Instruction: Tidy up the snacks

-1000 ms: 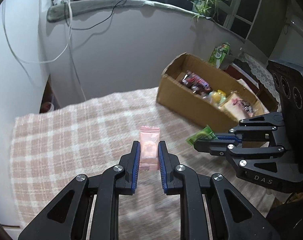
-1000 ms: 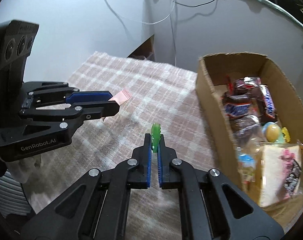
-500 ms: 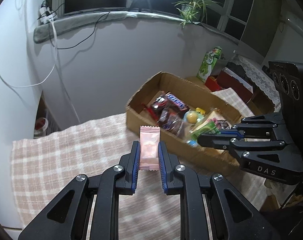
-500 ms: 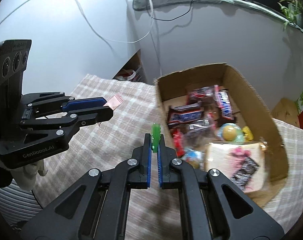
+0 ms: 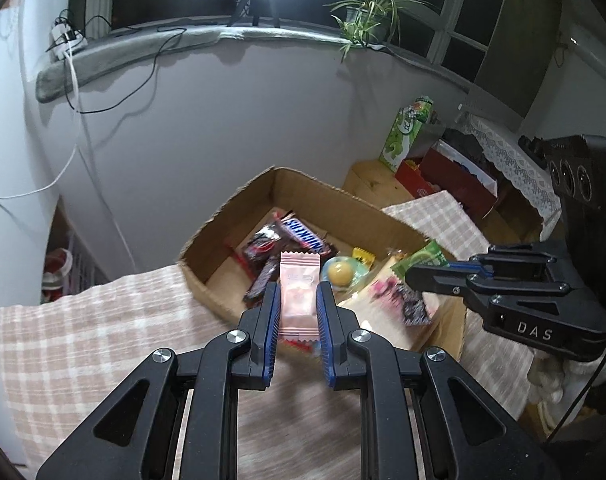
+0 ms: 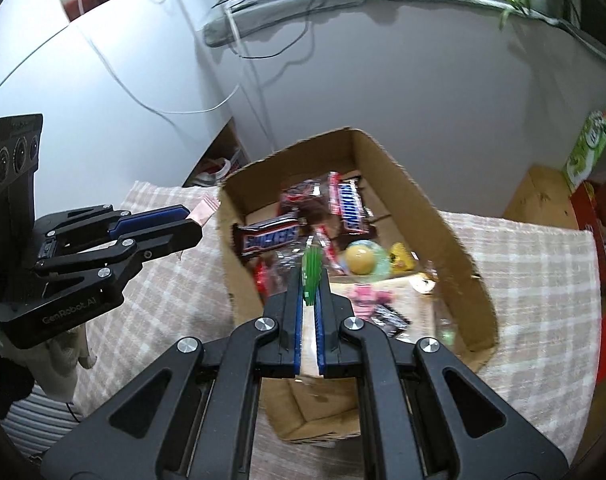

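Here, a pink sachet (image 5: 299,288) is being held upright between the blue pads of the left gripper (image 5: 299,300), whose jaws are being kept narrow and pressed on the packet's two long edges. A thin green packet (image 6: 311,276) is being pinched edge-on in the right gripper (image 6: 311,292), with its jaws drawn almost together and the packet's top sticking out past the tips. Both grippers are being held above the near part of an open cardboard box (image 6: 419,204), which is being carried by a table covered in a beige checked cloth (image 5: 83,328). In the left wrist view the right gripper is being seen to the right, just beside the box's near right corner; in the right wrist view the left gripper is being seen to the left, at the box's near left wall. Inside the box, Snickers bars (image 6: 271,238) are being shown toward the far side, a yellow ball-shaped sweet (image 6: 361,258) near the middle, and a clear bag with pink print (image 6: 367,296) at the near end. A green carton (image 5: 407,132) is being seen far right, beyond the table.
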Available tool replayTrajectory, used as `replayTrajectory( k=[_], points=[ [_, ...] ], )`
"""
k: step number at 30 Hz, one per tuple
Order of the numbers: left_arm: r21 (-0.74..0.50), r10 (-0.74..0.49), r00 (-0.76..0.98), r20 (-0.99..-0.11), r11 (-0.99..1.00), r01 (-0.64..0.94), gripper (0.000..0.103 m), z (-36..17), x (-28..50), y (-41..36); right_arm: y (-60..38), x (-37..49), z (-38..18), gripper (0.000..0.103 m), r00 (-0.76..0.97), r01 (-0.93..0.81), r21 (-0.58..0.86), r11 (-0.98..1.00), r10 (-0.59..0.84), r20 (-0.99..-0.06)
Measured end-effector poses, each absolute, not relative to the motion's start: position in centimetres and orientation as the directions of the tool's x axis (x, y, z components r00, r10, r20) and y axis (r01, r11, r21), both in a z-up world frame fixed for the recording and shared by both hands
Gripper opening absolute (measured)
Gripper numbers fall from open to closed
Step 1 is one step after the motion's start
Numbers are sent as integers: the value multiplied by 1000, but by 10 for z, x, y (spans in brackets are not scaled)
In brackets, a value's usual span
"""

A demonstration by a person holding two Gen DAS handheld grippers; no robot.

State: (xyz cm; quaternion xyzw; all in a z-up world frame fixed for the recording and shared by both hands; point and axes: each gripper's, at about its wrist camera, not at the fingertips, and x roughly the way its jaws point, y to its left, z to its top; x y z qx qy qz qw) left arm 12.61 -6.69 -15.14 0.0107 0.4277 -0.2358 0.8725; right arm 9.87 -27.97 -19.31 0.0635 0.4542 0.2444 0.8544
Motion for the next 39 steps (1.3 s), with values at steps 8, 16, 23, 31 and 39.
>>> replayTrajectory(
  k=[8,16,23,31,39],
  points=[
    [-182,-400,513,-760,888,423,17,-152,132,-92,-295,105,-195,5,466,-342,349,873,480,-743],
    [-176,-384,510,-770,895,409,18,-151,140,-96,-303,111,-193,10,480,-325,343,881,467,-743],
    [-175,-379,504,-776,898,405,22,-152,140,-97,-308,108,-190,36,495,-313,344,885,461,-737],
    [-180,-381,516,-767,900,397,25,-142,132,-96,-314,96,-181,37,507,-305,339,890,453,-734],
    [-181,-380,533,-756,904,388,28,-129,114,-92,-321,77,-168,48,534,-296,330,896,441,-721]
  ],
)
